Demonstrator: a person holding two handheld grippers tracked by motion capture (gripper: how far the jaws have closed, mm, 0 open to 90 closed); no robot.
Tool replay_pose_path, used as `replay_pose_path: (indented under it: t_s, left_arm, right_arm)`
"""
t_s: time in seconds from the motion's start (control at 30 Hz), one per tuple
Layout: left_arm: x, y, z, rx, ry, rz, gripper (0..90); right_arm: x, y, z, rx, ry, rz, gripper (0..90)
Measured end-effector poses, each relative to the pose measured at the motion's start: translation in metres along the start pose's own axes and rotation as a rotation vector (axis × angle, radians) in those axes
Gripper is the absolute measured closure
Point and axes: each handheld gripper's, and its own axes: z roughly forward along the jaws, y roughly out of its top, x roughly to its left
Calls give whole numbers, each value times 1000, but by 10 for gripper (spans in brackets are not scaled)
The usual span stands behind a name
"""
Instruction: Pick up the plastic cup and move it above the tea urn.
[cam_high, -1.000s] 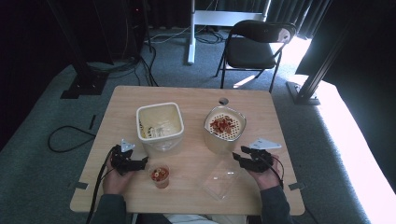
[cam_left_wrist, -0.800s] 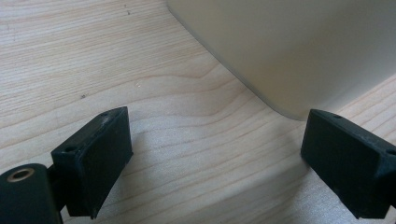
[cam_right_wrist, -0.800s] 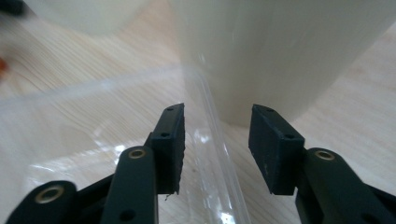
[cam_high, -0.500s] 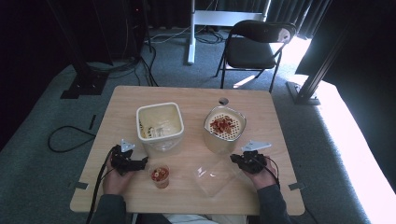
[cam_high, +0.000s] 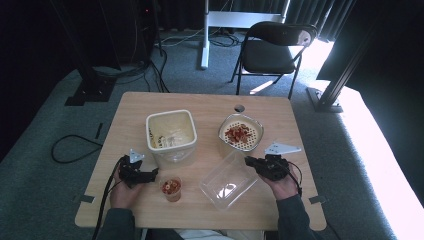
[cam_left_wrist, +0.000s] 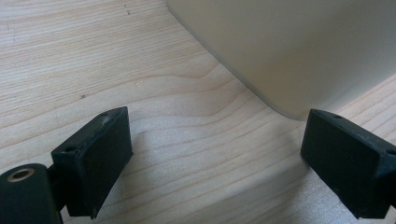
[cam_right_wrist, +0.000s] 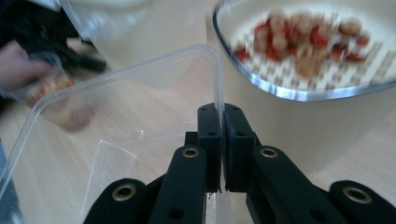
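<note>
High view shows the right gripper at about four o'clock on the pale wooden counter, its jaws having just closed onto the thin wall of a clear rectangular plastic tub, which sits tilted at about five o'clock, one edge lifted, probably so it can be carried or tipped toward the food. Right gripper view confirms the pinch: both black pads meet on the transparent rim, directly before the cream strainer bowl with red and tan pieces. At eight o'clock the left gripper rests with jaws wide and nothing between them, near the square cream container and a small clear cup of reddish bits, seemingly waiting. Motion blur smears the strainer's contents, and the tub's far corner is hard to trace.
</note>
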Motion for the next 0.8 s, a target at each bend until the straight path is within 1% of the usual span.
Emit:
replay_pose_path:
  t_s: [0.1,0.2,0.37,0.43,0.67,0.8]
  left_arm:
    - [0,0,0,-1,0,-1,93]
    - [0,0,0,0,0,0,93]
    - [0,0,0,2,-1,-1,93]
    - [0,0,0,1,-1,0,93]
    - [0,0,0,0,0,-2,93]
    - [0,0,0,0,0,-2,94]
  right_arm:
    - [2,15,-7,-38,4,6,875]
    - [1,29,-13,-71,-7,12,875]
    - [-2,54,-16,-118,3,51,875]
    - [-2,64,-16,-132,-1,57,875]
    - [-1,97,-5,-172,12,74,875]
    - [2,115,5,-186,-11,72,874]
